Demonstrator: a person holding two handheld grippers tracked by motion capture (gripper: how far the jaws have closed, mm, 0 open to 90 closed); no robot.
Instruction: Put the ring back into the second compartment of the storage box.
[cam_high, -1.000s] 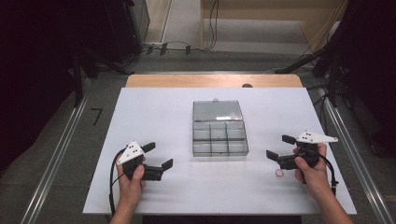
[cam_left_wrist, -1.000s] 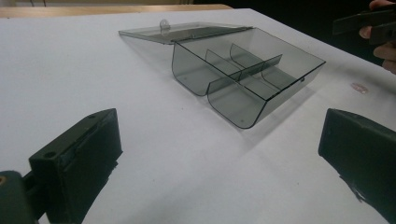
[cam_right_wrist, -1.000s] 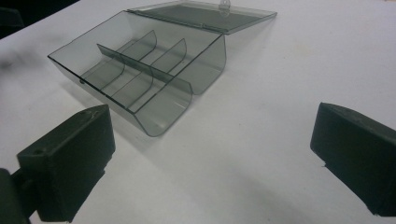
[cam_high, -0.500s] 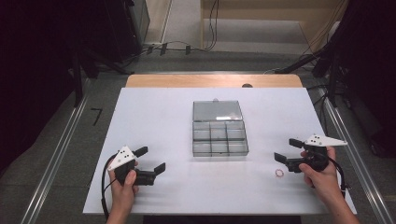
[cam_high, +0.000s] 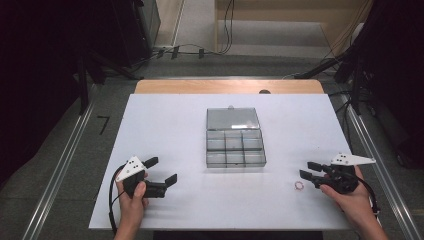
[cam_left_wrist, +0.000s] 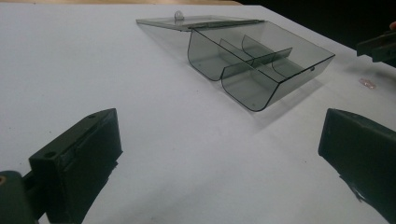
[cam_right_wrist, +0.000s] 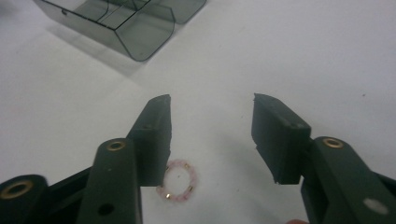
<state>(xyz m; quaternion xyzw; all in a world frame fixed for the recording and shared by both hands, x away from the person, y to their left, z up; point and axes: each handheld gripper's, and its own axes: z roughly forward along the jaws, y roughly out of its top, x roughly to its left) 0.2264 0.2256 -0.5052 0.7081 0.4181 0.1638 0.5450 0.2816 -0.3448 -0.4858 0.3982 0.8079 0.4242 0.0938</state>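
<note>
Reaching for small pink bead ring (cam_right_wrist: 177, 180) on white table (cam_high: 170, 125); right gripper (cam_right_wrist: 211, 128) above it, jaws half apart, just been closing, nothing pinched yet. Ring lies under left jaw, off centre, at about 5 o'clock from clear compartment box (cam_high: 235, 145), lid open. Best: shift gripper so ring centres between jaws, lower, then close gently. Left gripper (cam_left_wrist: 219, 154) wide open, empty, at 8 o'clock from box.

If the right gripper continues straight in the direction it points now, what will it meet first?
Probably the small pink bead ring: it lies on the white table just ahead of the right gripper, near one jaw; the pads do not press it. The jaws have just been closing. Beyond, the clear compartment box looks slightly off that line; depth is uncertain.
</note>
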